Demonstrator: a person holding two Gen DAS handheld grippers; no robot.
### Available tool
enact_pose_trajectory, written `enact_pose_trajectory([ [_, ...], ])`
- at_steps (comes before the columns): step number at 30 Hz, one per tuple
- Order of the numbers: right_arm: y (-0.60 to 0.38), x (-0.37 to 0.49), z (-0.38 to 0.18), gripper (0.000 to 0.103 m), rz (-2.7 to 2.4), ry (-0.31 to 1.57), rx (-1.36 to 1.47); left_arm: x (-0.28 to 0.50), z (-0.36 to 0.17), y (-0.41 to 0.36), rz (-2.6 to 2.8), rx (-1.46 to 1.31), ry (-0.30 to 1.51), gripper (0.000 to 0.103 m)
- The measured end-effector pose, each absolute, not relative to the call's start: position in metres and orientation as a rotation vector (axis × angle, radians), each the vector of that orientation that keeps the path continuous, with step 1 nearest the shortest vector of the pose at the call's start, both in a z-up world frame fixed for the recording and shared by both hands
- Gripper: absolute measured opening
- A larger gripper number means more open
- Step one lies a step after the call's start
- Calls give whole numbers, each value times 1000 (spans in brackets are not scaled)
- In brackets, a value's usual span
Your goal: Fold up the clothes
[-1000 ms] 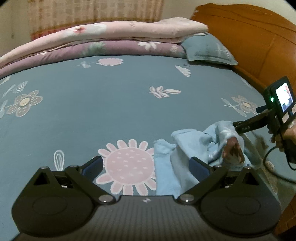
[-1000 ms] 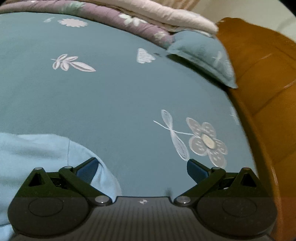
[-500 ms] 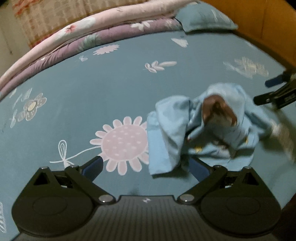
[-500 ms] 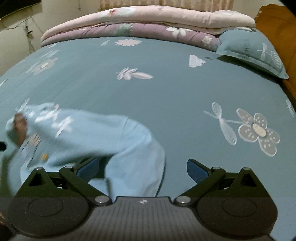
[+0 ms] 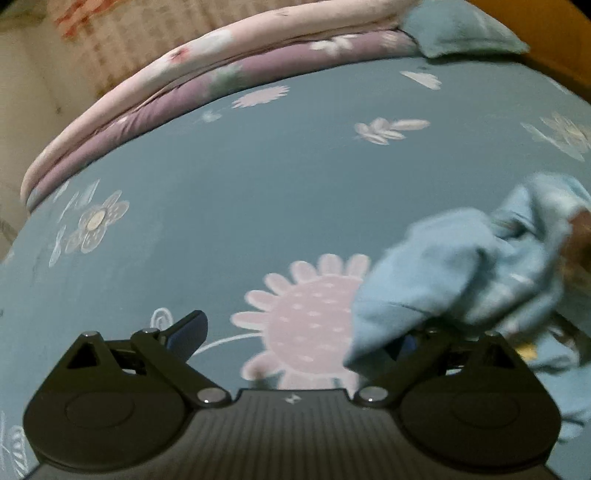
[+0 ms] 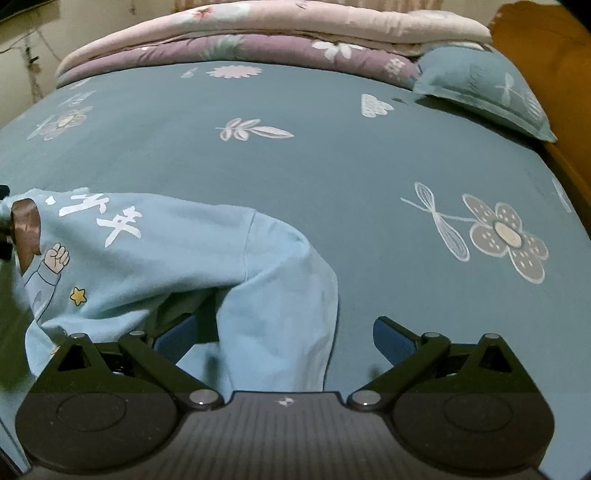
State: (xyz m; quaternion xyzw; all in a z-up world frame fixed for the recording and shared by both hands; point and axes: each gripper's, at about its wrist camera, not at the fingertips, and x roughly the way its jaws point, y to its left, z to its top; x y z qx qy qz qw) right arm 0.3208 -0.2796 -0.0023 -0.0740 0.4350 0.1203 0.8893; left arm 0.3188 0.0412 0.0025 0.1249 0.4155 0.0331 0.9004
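Both claws gape wide and empty low over the bed (image 6: 332, 166), left claw (image 5: 295, 332) and right claw (image 6: 284, 332) flanking a crumpled pale-blue printed sweatshirt (image 6: 177, 254) lying between them.

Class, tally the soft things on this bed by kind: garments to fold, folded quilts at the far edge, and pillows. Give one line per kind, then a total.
Garments to fold: 1, the light blue sweatshirt
Folded quilts: 2, the pink quilt on top of the purple quilt
Pillows: 1, the teal pillow
Total: 4
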Motion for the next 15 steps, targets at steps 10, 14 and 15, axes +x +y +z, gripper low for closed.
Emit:
enact_pose_trajectory([
  [10,-262,317,0,103,186,926,-145,357,13,64,46,280,783,97],
  [14,-257,318,2,103,183,930,-156,357,12,75,27,233,788,96],
  [15,-256,319,3,103,184,930,-159,356,12,78,19,218,788,96],
])
